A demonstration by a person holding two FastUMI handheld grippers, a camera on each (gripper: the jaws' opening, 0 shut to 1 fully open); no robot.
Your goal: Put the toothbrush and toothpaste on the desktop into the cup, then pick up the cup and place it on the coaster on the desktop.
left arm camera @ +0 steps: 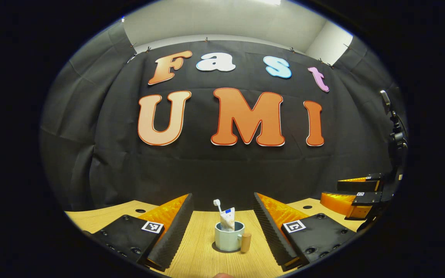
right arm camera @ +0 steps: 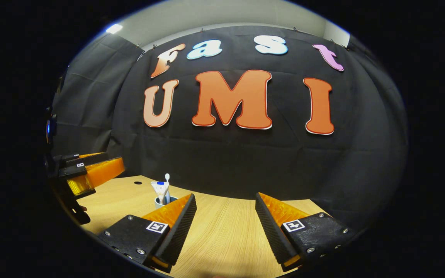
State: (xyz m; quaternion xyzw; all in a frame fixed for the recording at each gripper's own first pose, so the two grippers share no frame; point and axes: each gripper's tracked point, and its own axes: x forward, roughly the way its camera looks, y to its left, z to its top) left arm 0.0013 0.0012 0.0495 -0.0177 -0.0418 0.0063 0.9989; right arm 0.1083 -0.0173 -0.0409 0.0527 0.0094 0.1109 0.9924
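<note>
In the left gripper view, the cup (left arm camera: 228, 239) is framed between the spread fingers of the left gripper (left arm camera: 222, 227), with bare desktop (left arm camera: 199, 255) on both sides of it. A toothbrush (left arm camera: 218, 206) and toothpaste (left arm camera: 228, 220) project above its rim. The right gripper (right arm camera: 224, 227) is held wide over unobstructed wood, well apart from the cup.

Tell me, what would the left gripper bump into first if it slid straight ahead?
Most likely the cup. It stands on the table right between the left gripper's open fingers, with the toothbrush and toothpaste in it. Nothing else sits in between.
</note>
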